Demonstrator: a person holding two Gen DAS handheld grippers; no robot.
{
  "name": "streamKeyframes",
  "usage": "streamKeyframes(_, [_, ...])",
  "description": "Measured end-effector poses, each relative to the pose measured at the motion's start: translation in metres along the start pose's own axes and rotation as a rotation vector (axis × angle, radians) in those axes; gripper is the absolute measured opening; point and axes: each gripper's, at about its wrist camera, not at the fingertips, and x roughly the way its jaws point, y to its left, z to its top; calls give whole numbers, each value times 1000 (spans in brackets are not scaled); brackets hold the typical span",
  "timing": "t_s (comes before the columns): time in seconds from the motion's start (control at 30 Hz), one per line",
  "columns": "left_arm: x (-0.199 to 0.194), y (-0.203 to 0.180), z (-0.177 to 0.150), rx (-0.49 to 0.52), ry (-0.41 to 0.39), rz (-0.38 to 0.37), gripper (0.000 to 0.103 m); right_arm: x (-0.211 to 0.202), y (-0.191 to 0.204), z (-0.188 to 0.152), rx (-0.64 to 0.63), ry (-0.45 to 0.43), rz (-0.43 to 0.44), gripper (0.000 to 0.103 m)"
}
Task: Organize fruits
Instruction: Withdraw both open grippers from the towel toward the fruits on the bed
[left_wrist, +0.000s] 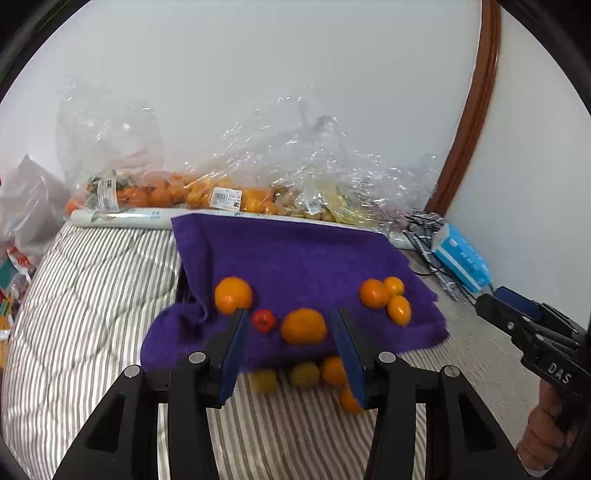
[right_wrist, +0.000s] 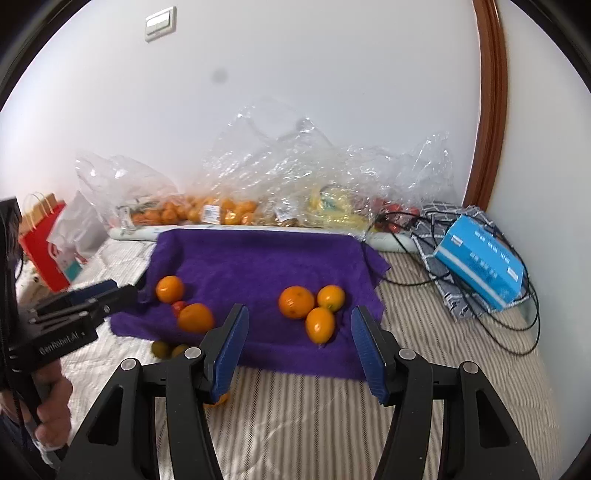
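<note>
left claw (left_wrist: 291, 349): open, holding nothing | right claw (right_wrist: 299, 345): open, holding nothing | orange (left_wrist: 303, 325) just ahead of left claw: round, smooth, may roll; pinch its middle gently

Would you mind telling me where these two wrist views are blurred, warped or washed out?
Left wrist view: the fruits below the purple towel's near edge are smeared by motion blur, while the left gripper stays sharp. Right wrist view: crisper overall, though the door frame bows with fisheye distortion. Both views: the clear plastic bags glint against the flatly lit wall, and dark corners vignette the image.
</note>
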Motion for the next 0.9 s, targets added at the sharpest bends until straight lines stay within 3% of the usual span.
streamKeyframes(0.4, [-40, 4, -31, -19, 26, 77, 45, -43, 11, -23, 7, -36, 67, 57])
streamKeyframes(0.9, [-39, 19, -49, -41, 46, 123, 45, -36, 17, -41, -4, -21, 99, 55])
